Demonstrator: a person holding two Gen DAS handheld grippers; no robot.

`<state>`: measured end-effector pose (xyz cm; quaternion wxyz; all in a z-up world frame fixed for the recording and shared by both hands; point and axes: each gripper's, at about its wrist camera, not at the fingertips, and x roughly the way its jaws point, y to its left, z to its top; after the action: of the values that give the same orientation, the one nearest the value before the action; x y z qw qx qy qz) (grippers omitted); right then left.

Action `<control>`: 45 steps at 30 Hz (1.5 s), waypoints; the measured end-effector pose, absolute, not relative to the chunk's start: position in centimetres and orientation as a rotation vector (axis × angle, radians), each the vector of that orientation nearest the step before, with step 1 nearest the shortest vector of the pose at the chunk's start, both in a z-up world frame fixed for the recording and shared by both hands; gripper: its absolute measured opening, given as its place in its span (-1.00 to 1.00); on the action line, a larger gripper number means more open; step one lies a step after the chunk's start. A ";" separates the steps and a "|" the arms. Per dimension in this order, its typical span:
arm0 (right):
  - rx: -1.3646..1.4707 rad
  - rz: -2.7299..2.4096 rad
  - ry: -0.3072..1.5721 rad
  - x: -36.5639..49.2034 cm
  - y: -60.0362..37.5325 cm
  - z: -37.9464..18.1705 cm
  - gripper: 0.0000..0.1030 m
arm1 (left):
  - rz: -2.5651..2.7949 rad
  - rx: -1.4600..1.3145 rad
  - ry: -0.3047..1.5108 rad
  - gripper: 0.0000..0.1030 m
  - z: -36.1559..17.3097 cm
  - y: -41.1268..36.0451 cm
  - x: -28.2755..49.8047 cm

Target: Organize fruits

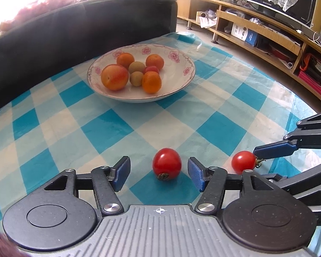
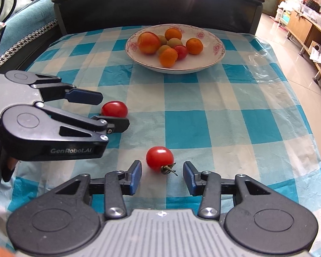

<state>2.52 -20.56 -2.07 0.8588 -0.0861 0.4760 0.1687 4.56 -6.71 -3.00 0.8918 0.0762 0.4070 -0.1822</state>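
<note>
Each claw has its own tomato: the left claw (image 1: 159, 172) stands released, pads clear of the tomato (image 1: 167, 163) lying between its tips, stem end toward the claw; the right claw (image 2: 162, 176) likewise gapes around its tomato (image 2: 159, 158), stem pointing back; the bowl (image 2: 205, 64) lies well ahead.

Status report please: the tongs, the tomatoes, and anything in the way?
Left tongs open around one cherry tomato, not gripping. Right tongs open around second tomato, not gripping. Plate holds seven fruits. Path to it clear.
</note>
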 end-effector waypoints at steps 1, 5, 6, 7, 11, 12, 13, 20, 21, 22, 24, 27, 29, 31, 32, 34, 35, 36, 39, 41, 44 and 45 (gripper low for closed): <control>-0.181 0.356 1.001 2.5 -20.5 -2.1 -0.12 | -0.375 0.157 0.846 0.30 -3.0 -6.7 4.6; -0.178 0.362 0.993 2.6 -20.6 -1.8 -0.12 | -0.379 0.165 0.850 0.30 -3.2 -7.0 4.6; -0.180 0.364 0.991 2.6 -20.6 -1.8 -0.12 | -0.382 0.166 0.850 0.30 -3.2 -7.1 4.5; -0.186 0.363 0.990 2.6 -20.6 -1.8 -0.12 | -0.384 0.165 0.849 0.30 -3.2 -7.1 4.6; -0.190 0.362 0.993 2.7 -20.9 -1.9 -0.12 | -0.388 0.167 0.849 0.30 -3.2 -7.3 4.7; -0.190 0.361 0.991 2.7 -20.9 -2.0 -0.12 | -0.388 0.168 0.848 0.30 -3.2 -7.3 4.7; -0.192 0.361 0.989 2.7 -21.0 -2.0 -0.12 | -0.390 0.170 0.848 0.30 -3.2 -7.4 4.7; -0.194 0.368 0.977 2.8 -20.8 -1.9 -0.13 | -0.392 0.183 0.859 0.29 -3.5 -7.5 5.0; -0.196 0.369 0.979 2.8 -20.8 -2.0 -0.13 | -0.392 0.182 0.861 0.29 -3.6 -7.5 5.0; -0.199 0.367 0.981 2.9 -20.7 -2.0 -0.13 | -0.392 0.184 0.860 0.29 -3.6 -7.5 5.0; -0.206 0.367 0.987 2.9 -20.6 -2.2 -0.13 | -0.396 0.190 0.861 0.29 -3.6 -7.6 5.0; -0.215 0.361 0.997 3.0 -20.5 -2.3 -0.19 | -0.396 0.199 0.859 0.30 -3.7 -7.7 5.1; -0.213 0.354 0.999 3.1 -20.5 -2.4 -0.22 | -0.398 0.200 0.861 0.31 -3.7 -7.7 5.2; -0.207 0.350 1.000 3.1 -20.6 -2.4 -0.24 | -0.400 0.198 0.864 0.29 -3.7 -7.6 5.1; -0.207 0.348 1.000 3.2 -20.7 -2.4 -0.26 | -0.401 0.199 0.864 0.23 -3.6 -7.6 5.1; -0.208 0.344 1.001 3.1 -20.6 -2.4 -0.28 | -0.405 0.202 0.860 0.07 -3.6 -7.7 5.0; -0.210 0.342 1.000 3.1 -20.6 -2.4 -0.29 | -0.409 0.199 0.862 -0.04 -3.5 -7.7 5.0; -0.213 0.340 1.000 3.1 -20.6 -2.4 -0.31 | -0.413 0.193 0.864 -0.12 -3.5 -7.7 5.0; -0.217 0.334 0.998 3.1 -20.5 -2.3 -0.41 | -0.416 0.196 0.865 -0.25 -3.5 -7.7 4.9; -0.223 0.332 0.995 3.0 -20.4 -2.3 -0.42 | -0.420 0.197 0.867 -0.28 -3.4 -7.7 4.9; -0.224 0.327 0.993 2.9 -20.4 -2.3 -0.42 | -0.422 0.206 0.868 -0.28 -3.3 -7.8 4.8; -0.223 0.325 0.994 3.0 -20.4 -2.4 -0.42 | -0.422 0.207 0.869 -0.29 -3.3 -7.9 4.7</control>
<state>2.96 -20.40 -2.35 0.8604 -0.1064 0.4737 0.1548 4.73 -7.88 -3.30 0.8804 0.0995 0.4170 -0.2027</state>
